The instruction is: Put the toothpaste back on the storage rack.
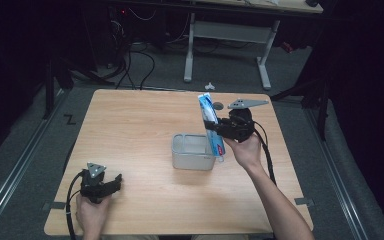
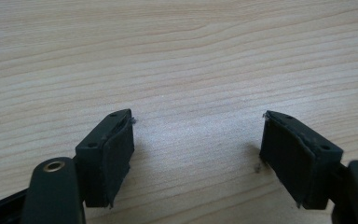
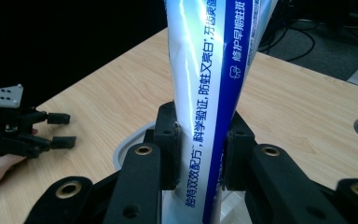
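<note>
Wooden desk at centre: right claw clamps a toothpaste tube, tip over the grey bin's 3 o'clock rim — not yet dropped in; left claw idles wide at 7 o'clock.

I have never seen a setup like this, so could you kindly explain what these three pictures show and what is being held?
A person sits at a wooden table, holding a black two-jaw gripper in each hand. The high view looks down from above; the other two come from cameras riding on each gripper, looking along its jaws. The left gripper rests low near the table's front edge, jaws spread apart with nothing between them. The right gripper is clamped on a blue and white toothpaste tube, held roughly upright, with its lower end over the rim of a small grey bin that stands mid-table.
</note>
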Demonstrator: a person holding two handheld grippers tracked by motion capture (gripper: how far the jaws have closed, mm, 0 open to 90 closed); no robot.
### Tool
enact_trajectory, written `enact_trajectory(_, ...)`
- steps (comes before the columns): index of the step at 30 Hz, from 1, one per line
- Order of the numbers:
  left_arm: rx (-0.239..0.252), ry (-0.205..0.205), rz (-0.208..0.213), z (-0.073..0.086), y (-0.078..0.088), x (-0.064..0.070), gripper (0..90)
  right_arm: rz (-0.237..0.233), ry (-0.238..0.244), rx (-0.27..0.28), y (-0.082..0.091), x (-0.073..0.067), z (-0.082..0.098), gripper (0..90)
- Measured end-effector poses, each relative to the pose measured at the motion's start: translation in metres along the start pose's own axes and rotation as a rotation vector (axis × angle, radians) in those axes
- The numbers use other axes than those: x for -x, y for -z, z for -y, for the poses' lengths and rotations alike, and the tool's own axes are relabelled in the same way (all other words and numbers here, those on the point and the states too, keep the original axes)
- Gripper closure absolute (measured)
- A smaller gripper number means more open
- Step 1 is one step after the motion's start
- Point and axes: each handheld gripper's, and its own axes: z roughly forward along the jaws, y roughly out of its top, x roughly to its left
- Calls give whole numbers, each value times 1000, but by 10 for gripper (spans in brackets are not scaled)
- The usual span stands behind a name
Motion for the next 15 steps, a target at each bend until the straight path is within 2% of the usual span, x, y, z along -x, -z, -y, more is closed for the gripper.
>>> enact_trajectory(15, 0, -1, 1, 0, 0, 0, 262, -6, 3, 24, -16, -5, -18, 732)
